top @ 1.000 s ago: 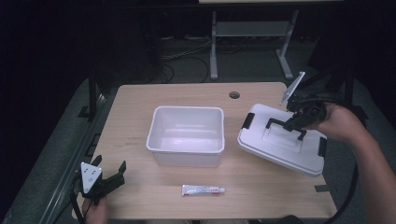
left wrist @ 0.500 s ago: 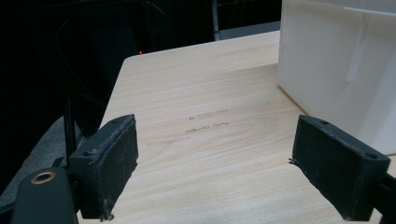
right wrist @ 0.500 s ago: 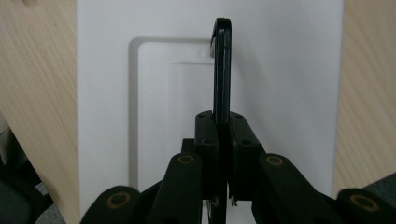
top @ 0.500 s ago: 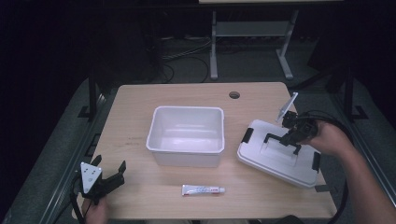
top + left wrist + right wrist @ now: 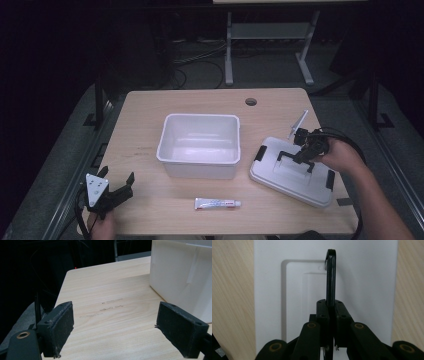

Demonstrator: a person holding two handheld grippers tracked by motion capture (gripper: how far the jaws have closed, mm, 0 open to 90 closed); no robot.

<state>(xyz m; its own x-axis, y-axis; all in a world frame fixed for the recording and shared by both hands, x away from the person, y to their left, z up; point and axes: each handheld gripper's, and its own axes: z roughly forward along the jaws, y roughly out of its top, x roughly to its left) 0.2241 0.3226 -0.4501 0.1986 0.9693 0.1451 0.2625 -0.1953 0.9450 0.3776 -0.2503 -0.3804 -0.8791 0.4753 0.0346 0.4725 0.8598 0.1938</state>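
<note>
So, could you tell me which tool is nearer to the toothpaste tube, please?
The left tool, by a modest margin. It sits open near the table's front-left corner, left of the tube; the right tool grips the lid handle, farther right and back.

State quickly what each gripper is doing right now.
Left gripper: open, holding nothing.
Right gripper: closed on the white plastic lid's black handle.

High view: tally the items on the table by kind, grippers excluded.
White bin: 1
White lid with black handle, pinched in the right gripper: 1
Tube: 1
Total: 3
</note>
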